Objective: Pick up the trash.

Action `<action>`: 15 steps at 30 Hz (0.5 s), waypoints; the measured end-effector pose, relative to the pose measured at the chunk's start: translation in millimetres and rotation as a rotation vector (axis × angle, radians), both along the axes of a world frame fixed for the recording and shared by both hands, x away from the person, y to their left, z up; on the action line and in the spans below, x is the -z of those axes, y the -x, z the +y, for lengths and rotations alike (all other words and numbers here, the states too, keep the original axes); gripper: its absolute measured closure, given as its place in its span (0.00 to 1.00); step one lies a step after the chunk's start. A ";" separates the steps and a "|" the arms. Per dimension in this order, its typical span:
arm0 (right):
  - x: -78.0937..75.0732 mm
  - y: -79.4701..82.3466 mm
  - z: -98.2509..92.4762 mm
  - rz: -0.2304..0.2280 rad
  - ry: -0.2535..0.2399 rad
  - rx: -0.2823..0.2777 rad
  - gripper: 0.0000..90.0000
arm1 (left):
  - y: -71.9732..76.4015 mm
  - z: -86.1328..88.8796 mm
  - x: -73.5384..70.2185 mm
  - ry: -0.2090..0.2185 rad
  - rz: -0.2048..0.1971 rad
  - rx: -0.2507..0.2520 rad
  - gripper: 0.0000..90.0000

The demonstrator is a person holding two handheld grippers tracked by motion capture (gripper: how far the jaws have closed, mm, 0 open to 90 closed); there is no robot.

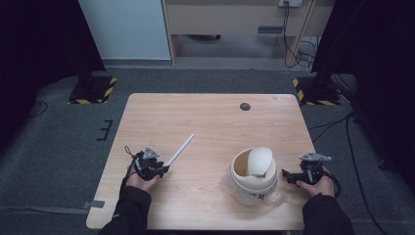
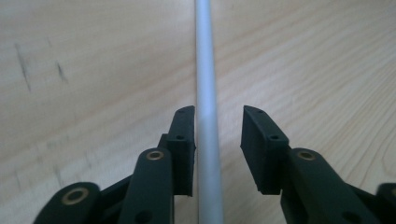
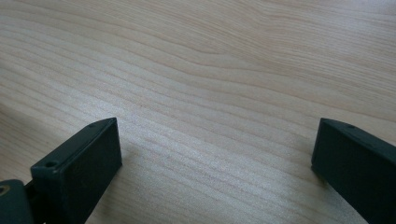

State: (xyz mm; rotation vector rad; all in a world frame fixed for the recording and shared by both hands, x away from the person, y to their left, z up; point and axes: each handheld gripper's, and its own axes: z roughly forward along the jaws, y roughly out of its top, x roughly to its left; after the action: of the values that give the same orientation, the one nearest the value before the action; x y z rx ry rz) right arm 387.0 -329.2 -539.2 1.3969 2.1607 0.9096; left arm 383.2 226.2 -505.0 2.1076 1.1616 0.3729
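Note:
A thin white rod (image 1: 179, 150) lies slanted on the wooden table (image 1: 210, 117), left of centre. At its near end is my left gripper (image 1: 165, 170), held low over the table. In the left gripper view the rod (image 2: 205, 70) runs between the two black jaws of that gripper (image 2: 220, 111); the left pad is right against it and a gap shows before the right pad, so the gripper is open. My right gripper (image 1: 285, 175) rests at the table's right side with its jaws wide open, and my right gripper (image 3: 217, 122) has bare wood between its jaws.
A small white bin with a tilted swing lid (image 1: 253, 175) stands on a clear plastic sheet just left of the right gripper. A dark round grommet (image 1: 245, 106) sits near the table's far edge. Striped stand bases (image 1: 93, 89) rest on the floor beyond the table.

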 end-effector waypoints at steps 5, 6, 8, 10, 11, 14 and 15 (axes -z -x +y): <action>0.0 0.0 0.0 0.000 0.000 0.000 0.02 | -20.8 -14.7 -6.0 -0.011 -0.021 0.016 0.64; 0.0 0.0 -0.1 0.000 -0.001 0.000 0.02 | -24.3 -17.5 -6.8 -0.017 -0.022 0.019 0.63; 0.0 0.0 -0.1 0.001 -0.002 0.000 0.02 | -34.5 -25.1 -9.7 -0.028 -0.029 0.028 0.62; 0.0 0.0 -0.1 0.000 -0.001 0.000 0.02 | -44.6 -32.2 -12.5 -0.027 -0.036 0.029 0.60; 0.0 0.0 -0.1 0.000 -0.002 0.000 0.02 | -49.5 -35.7 -13.6 -0.029 -0.042 0.025 0.59; 0.0 0.0 -0.1 0.000 -0.001 0.000 0.02 | -63.6 -45.2 -13.4 -0.026 -0.060 0.018 0.56; 0.0 0.0 -0.1 0.001 -0.001 0.000 0.02 | -67.6 -48.4 -12.3 -0.025 -0.060 0.016 0.56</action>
State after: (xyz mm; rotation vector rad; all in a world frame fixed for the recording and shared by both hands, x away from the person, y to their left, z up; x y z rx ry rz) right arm 387.0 -329.3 -539.1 1.3979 2.1610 0.9111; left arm 450.8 177.8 -492.7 2.1113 1.1107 0.4421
